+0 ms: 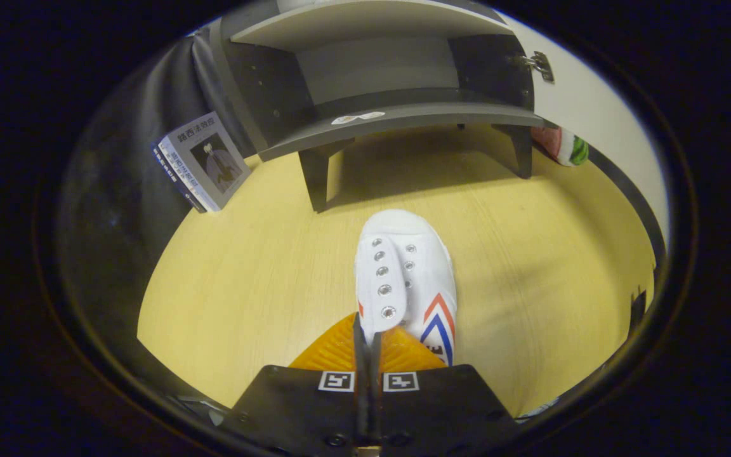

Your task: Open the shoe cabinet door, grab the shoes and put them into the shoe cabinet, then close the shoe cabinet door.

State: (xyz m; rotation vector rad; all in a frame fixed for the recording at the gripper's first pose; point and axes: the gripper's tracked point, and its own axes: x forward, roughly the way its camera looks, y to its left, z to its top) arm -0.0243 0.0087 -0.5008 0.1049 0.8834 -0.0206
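A white canvas shoe with metal eyelets and red and blue chevrons on its side points its toe at the cabinet. My gripper is shut on the shoe's lace flap at the heel end, the two fingers pressed close together with the flap's edge between them. Beyond the shoe stands the dark grey shoe cabinet on short legs. Its white door is swung open to the right on a metal hinge. The lower compartment is in view, with two small stickers on its bottom shelf.
The light wooden floor runs from the fingers up to the cabinet legs. A grey book leans against the dark wall left of the cabinet. A red and green object lies behind the cabinet's right leg, under the door.
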